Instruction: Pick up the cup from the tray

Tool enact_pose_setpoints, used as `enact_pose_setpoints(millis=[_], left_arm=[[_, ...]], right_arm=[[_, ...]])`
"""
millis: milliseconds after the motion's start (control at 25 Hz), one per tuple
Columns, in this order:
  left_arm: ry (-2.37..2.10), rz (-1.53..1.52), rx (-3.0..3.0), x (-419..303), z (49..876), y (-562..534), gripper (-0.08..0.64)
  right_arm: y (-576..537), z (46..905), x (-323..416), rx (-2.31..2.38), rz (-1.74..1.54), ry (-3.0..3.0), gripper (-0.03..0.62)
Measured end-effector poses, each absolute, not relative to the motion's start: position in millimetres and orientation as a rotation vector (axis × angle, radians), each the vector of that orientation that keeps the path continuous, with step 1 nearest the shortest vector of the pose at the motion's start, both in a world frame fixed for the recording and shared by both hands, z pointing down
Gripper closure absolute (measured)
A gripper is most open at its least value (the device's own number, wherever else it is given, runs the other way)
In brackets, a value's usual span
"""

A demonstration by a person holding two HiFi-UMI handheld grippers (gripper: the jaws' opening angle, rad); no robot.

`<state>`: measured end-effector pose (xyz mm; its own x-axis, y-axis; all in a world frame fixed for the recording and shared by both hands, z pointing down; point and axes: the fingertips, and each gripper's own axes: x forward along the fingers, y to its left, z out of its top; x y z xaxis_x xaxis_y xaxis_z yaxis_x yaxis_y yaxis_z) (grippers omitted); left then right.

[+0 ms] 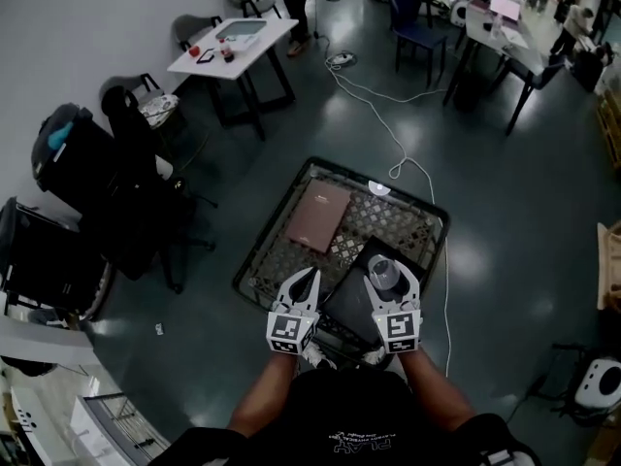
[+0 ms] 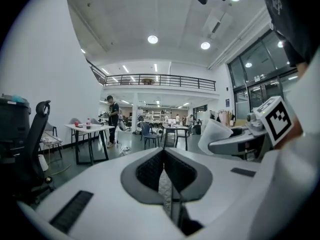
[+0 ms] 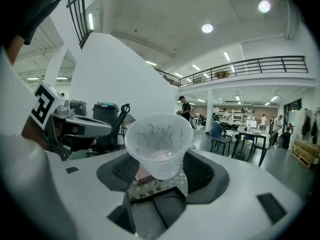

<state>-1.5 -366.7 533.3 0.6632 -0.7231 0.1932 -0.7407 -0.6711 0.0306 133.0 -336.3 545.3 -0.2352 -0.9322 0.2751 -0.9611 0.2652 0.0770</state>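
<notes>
A clear plastic cup [image 1: 381, 273] sits upright between the jaws of my right gripper [image 1: 385, 278], which is shut on it and holds it above the black tray [image 1: 344, 311]. In the right gripper view the cup [image 3: 159, 148] is empty and fills the gap of the right gripper [image 3: 160, 168], with the tray [image 3: 162, 210] below showing a round recess. My left gripper [image 1: 304, 284] hovers just left of the tray, shut and empty. In the left gripper view the left gripper [image 2: 164, 170] has its pads together, and the cup [image 2: 214, 136] shows at the right.
The tray rests on a low black table [image 1: 277, 255] with a lattice top, beside a brown book [image 1: 318, 216]. A white cable [image 1: 403, 153] runs across the floor behind it. Black office chairs [image 1: 116, 192] stand to the left, and a white table [image 1: 233, 45] stands further back.
</notes>
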Motion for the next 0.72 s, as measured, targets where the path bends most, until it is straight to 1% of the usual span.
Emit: enact_pose_setpoints(millis=[280,720], left_arm=[[-1.175,0.208,2.806,15,518,-372,0.549],[-1.061,0.208,2.86,47,505,-359,0.549]], right_arm=[[-332,518,154,1.855,0.118,-2.241,0.314],[-323,491,168,1.905,0.073,-2.236,0.314]])
